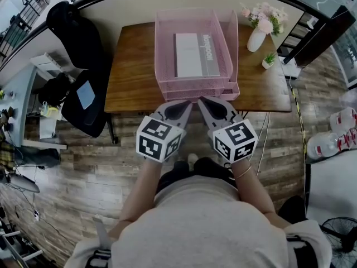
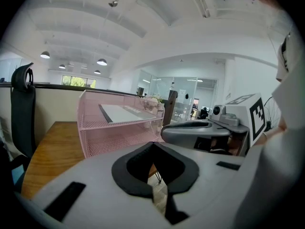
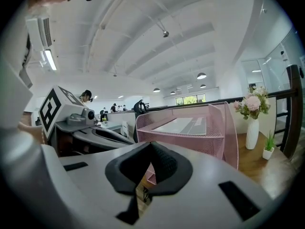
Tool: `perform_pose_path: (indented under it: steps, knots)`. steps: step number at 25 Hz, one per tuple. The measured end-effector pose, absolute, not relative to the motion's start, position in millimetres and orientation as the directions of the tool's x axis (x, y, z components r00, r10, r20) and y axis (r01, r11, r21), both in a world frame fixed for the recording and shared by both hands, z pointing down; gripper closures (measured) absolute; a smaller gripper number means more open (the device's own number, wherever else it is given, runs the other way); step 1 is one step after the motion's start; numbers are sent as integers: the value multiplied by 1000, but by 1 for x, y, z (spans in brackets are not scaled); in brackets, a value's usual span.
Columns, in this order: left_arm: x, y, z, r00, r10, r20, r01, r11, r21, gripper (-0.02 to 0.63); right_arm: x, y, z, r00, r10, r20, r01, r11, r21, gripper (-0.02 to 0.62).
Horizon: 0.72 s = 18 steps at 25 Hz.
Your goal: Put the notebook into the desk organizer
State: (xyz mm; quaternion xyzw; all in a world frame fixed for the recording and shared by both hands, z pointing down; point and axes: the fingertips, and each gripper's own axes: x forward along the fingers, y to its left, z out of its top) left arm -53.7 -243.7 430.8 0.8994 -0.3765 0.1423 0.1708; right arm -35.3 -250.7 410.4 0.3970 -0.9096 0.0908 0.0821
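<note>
Lying in pink desk organizer [image 1: 193,86], grey notebook [image 1: 195,54]; left gripper [image 1: 184,106] & right gripper [image 1: 204,103] jaws clenched, empty.

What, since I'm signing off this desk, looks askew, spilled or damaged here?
Nothing stands out. The notebook lies flat, square in the top tray of the desk organizer; the flower vase and potted plant stand upright.

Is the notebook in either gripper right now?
No: the notebook lies in the pink desk organizer's top tray, while the left gripper and right gripper are shut on nothing.
</note>
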Motion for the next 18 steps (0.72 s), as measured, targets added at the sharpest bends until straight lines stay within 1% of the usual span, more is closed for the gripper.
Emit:
perform_pose_path:
  steps: [8, 18]
  knots:
    - [-51, -246, 429, 682, -624, 382, -719, -668, 193, 595, -38, -249, 410, -678, -699, 228, -729, 679, -86, 588]
    - [-52, -247, 430, 685, -622, 380, -718, -666, 203, 595, -39, -252, 405, -683, -701, 208, -728, 675, -117, 588]
